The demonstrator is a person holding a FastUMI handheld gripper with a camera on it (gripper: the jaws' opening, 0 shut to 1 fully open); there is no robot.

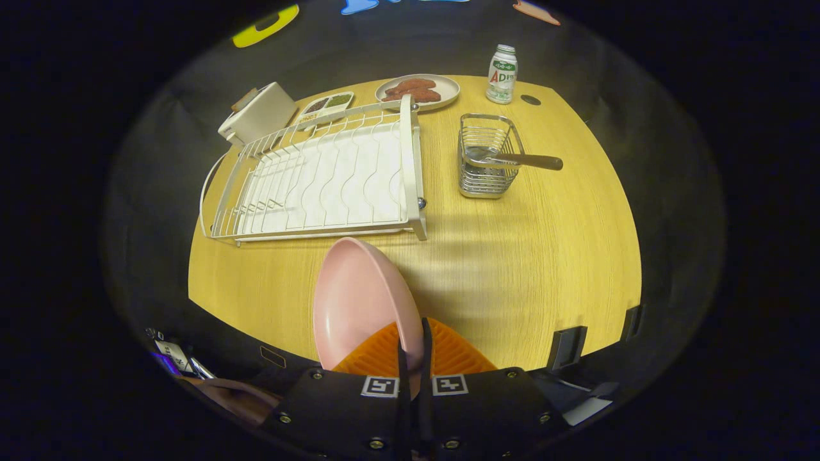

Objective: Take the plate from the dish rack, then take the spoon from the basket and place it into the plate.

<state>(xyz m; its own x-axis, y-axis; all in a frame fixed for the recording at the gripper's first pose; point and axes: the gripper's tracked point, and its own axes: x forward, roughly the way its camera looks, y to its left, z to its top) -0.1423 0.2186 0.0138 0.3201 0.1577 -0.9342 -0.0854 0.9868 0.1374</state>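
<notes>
Gripper view: hand-held gripper (413,358) pinches plate (359,301) edge-on, upright.

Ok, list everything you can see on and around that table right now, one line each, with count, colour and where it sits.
round pink plate: one, pink, held on edge between the fingers, above the table's near side
white wire dish rack: one, white, beyond the plate
wooden table: one, light yellow wood
silver wire basket: one, silver, beside the rack
wooden-handled spoon: one, brown handle, lying in the basket, handle sticking out
plate of reddish food: one, pale, behind the rack
small divided tray: one, white, next to that plate
white box-shaped appliance: one, at the rack's far corner
small labelled bottle: one, white and green, far edge
gripper: one, shut on the plate's rim
</notes>
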